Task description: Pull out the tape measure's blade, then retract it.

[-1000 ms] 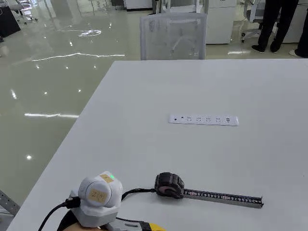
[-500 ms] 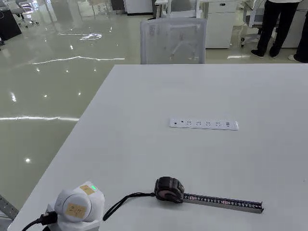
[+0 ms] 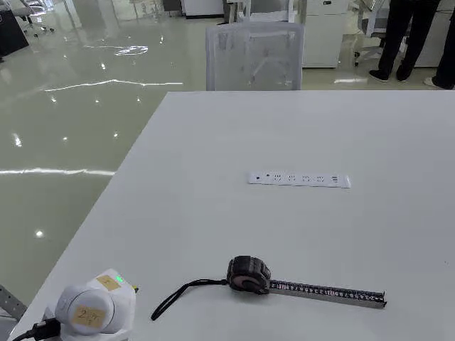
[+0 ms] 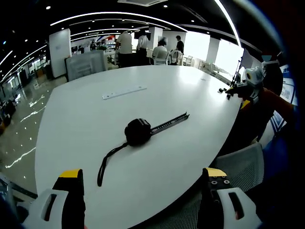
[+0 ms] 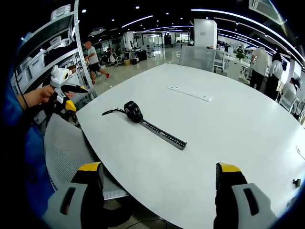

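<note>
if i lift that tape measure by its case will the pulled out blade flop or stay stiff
The blade lies straight on the table, so it probably stays fairly stiff. The compact case likely feels dense. The strap curls loosely, so it should dangle.

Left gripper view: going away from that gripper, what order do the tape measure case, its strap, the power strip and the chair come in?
1. Strap, nearest the left gripper, left of centre.
2. Tape measure case, middle of the table.
3. Power strip, farther across.
4. Chair, beyond the far edge.
</note>
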The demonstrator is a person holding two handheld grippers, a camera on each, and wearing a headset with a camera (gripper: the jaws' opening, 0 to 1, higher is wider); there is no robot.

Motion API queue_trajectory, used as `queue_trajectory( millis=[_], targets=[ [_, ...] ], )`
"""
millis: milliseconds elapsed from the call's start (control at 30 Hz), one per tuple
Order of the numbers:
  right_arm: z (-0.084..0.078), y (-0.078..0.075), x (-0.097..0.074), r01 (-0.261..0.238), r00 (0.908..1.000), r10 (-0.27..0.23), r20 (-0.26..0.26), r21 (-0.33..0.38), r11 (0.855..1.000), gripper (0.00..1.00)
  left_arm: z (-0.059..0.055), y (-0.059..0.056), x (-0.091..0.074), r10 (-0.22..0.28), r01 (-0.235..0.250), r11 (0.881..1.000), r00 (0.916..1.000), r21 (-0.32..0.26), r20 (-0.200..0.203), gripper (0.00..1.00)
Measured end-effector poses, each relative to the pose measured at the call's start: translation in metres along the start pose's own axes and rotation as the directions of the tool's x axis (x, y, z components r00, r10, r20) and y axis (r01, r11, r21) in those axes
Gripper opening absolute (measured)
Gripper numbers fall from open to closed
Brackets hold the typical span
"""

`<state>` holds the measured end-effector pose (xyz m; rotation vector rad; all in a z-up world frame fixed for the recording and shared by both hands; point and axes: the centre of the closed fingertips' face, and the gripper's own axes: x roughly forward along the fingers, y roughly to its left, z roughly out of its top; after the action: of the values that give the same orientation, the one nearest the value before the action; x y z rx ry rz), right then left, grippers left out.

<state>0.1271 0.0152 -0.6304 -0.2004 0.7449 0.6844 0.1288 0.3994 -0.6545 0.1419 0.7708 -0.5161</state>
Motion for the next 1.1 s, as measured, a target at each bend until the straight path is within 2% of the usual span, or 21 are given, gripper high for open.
queue_trajectory(
  millis=[100,367,500,567,700,1100],
  targets=[
    [-0.001,0.002,-0.002,0.002,1.0000,-0.002,-0.005,-0.004,1.000,0.94,0.001,0.004,-0.006,0.016,-0.016,1.000,0.9999,-0.002,0.006,1.00],
    [-0.004,0.008,-0.002,-0.004,1.0000,0.004,-0.007,-0.001,1.000,0.95,0.003,0.003,-0.010,0.025,-0.025,1.000,0.9997,-0.002,0.008,1.00],
    [-0.005,0.008,0.000,-0.005,1.0000,0.005,-0.008,-0.007,1.000,0.94,0.005,-0.002,-0.005,0.022,-0.022,1.000,0.9997,-0.016,0.010,0.98],
    [-0.006,0.008,0.002,-0.006,0.9999,0.006,-0.011,-0.007,1.000,0.94,0.006,0.000,-0.002,0.039,-0.039,0.999,0.9991,-0.029,0.015,0.98],
    [-0.009,0.008,0.008,-0.012,0.9997,0.012,-0.022,-0.012,1.000,0.94,0.006,-0.002,0.004,0.039,-0.038,0.997,0.9990,-0.067,0.019,0.97],
    [-0.013,0.005,0.027,-0.044,0.9982,0.043,-0.043,-0.029,0.999,0.93,0.016,-0.012,0.019,0.040,-0.037,0.994,0.9990,-0.098,0.021,0.94]
  ],
)
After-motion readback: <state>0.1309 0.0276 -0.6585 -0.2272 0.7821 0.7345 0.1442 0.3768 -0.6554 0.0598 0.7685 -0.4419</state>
